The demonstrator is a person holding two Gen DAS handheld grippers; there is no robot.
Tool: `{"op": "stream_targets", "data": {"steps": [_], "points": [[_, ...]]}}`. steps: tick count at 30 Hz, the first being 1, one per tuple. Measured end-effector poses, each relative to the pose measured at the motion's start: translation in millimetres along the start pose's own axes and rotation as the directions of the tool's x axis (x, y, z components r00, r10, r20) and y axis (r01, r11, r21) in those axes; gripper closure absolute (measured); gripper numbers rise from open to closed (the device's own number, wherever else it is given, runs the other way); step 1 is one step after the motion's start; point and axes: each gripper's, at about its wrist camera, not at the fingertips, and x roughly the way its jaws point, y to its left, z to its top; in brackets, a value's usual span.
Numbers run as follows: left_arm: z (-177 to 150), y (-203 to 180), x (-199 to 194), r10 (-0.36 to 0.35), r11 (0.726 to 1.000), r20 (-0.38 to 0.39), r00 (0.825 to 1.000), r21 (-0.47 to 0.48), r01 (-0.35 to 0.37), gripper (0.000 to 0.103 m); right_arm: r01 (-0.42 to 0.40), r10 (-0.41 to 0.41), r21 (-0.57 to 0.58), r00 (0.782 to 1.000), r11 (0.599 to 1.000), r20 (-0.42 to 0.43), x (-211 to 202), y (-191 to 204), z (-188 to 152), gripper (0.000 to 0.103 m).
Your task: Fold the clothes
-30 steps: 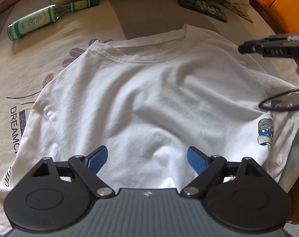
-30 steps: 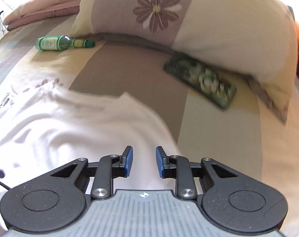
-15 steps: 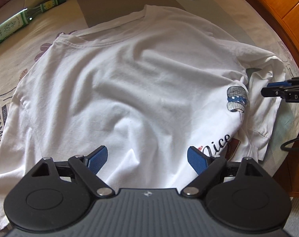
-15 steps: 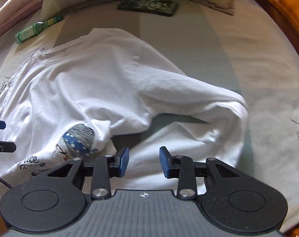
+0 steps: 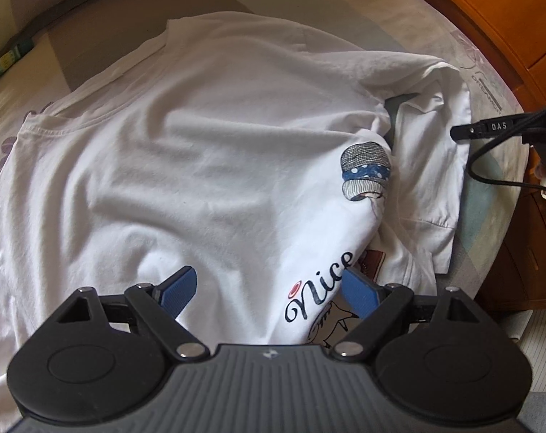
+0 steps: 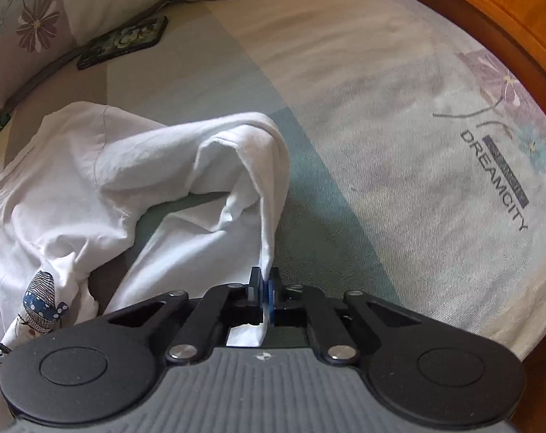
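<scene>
Right wrist view: right gripper (image 6: 265, 285) fingers pinched tight on sleeve edge of white shirt (image 6: 92, 180). Shirt lies spread on bed (image 6: 381, 108), mostly left of it. Left gripper (image 5: 269, 288) fingers wide apart, hovering over shirt's lower part, holding nothing.

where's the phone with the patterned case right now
The phone lies at the upper left of the right wrist view, on the bedsheet just below the flowered pillow, beyond the white T-shirt.

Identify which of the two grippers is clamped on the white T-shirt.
The right gripper: its jaws are shut on an edge of the white T-shirt. The left gripper hangs open above the fabric, gripping nothing.
</scene>
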Motion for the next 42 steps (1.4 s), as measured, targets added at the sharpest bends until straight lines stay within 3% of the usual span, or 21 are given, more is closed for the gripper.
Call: {"op": "stream_targets", "data": {"steps": [3, 8, 12, 15, 19, 23, 28, 32, 35, 38, 42], "points": [[-1, 3, -1, 0.013, 1.0, -0.003, 1.0, 0.004, -0.013, 0.016, -0.031, 0.034, -0.07, 0.998, 0.997, 0.053, -19, 26, 5, 0.097], [-8, 11, -4, 0.013, 0.999, -0.01, 1.0, -0.034, -0.013, 0.016, -0.166, 0.181, -0.195, 0.981, 0.967, 0.064, -27, 91, 1, 0.097], [-22, 21, -4, 0.044, 0.997, -0.017, 0.999, -0.06, -0.045, 0.016, -0.274, 0.298, -0.277, 0.953, 0.921, 0.048, -18, 150, -5, 0.097], [-36, 35, -1, 0.065, 0.989, -0.031, 0.997, -0.131, -0.069, 0.016, -0.334, 0.35, -0.313, 0.937, 0.889, -0.004, -2, 189, -10, 0.096], [-52, 52, 2, 0.075, 0.975, -0.064, 0.995, -0.202, -0.087, 0.016, -0.383, 0.381, -0.341, 0.921, 0.859, -0.076, 5, 214, -18, 0.079], [-61, 61, 4, 0.08, 0.97, -0.077, 0.994, -0.223, -0.096, 0.016, -0.386, 0.378, -0.327, 0.921, 0.863, -0.09, -8, 199, -25, 0.075], [-61, 65, 8, 0.053, 0.964, -0.06, 0.997, -0.258, -0.067, 0.016, -0.332, 0.328, -0.277, 0.943, 0.902, -0.063, -32, 163, -35, 0.075], [-58, 64, 10, 0.033, 0.966, -0.054, 0.998, -0.253, -0.046, 0.016, -0.253, 0.254, -0.158, 0.967, 0.954, -0.019, -50, 128, -33, 0.075], [-53, 64, 9, 0.022, 0.967, -0.046, 0.999, -0.251, -0.033, 0.016, -0.191, 0.189, -0.051, 0.981, 0.98, -0.028, -40, 102, -32, 0.073], [-48, 63, 10, 0.014, 0.972, -0.043, 0.999, -0.233, -0.024, 0.016, -0.178, 0.181, 0.035, 0.978, 0.983, -0.107, -11, 85, -43, 0.066], [-43, 62, 12, 0.0, 0.978, -0.044, 0.999, -0.21, -0.01, 0.016, -0.2, 0.216, 0.105, 0.962, 0.974, -0.168, 9, 84, -61, 0.066]]}}
